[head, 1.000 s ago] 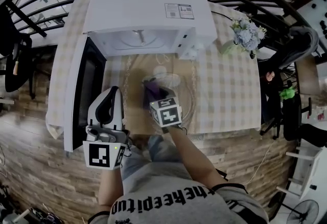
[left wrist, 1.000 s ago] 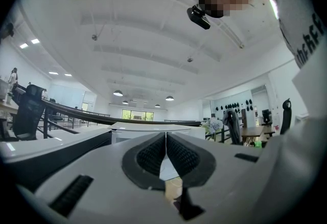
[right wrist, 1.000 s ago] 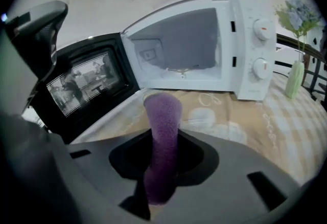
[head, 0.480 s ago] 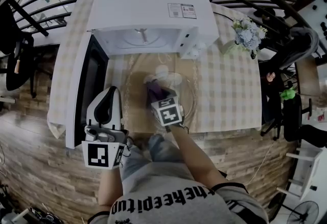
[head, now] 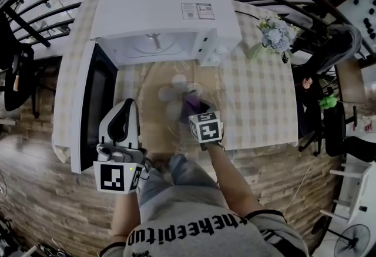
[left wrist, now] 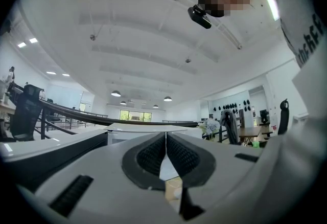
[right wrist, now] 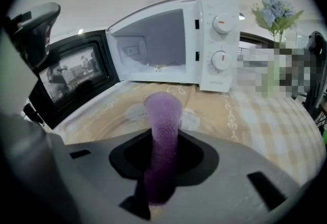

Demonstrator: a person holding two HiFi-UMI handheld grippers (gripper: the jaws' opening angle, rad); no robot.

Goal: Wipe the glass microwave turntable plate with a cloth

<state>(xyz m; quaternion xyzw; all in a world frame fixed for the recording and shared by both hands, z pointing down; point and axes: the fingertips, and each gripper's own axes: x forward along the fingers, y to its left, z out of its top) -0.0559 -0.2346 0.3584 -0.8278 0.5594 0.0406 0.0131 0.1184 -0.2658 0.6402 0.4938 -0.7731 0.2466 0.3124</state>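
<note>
Glass plate (head: 166, 110) lies mid-frame on the checked worktop (head: 258, 109), before the microwave (head: 164, 9). Its door (head: 88, 103) hangs open at left, and a small hub (head: 154, 40) sits in the cavity. The right tool (head: 192, 104) is clenched on a purple cloth (head: 191, 99) over the plate's right part. The left tool (head: 124, 112), jaws pressed together on nothing, hovers lower left beside the door. Flowers (head: 275, 36) stand upper right, with bare worktop between them and the plate.

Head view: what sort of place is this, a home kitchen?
Likely a lab or open workspace, not a home: a white microwave oven on a checked-cloth table, black metal railings nearby, and a high hall ceiling with round lamps.
</note>
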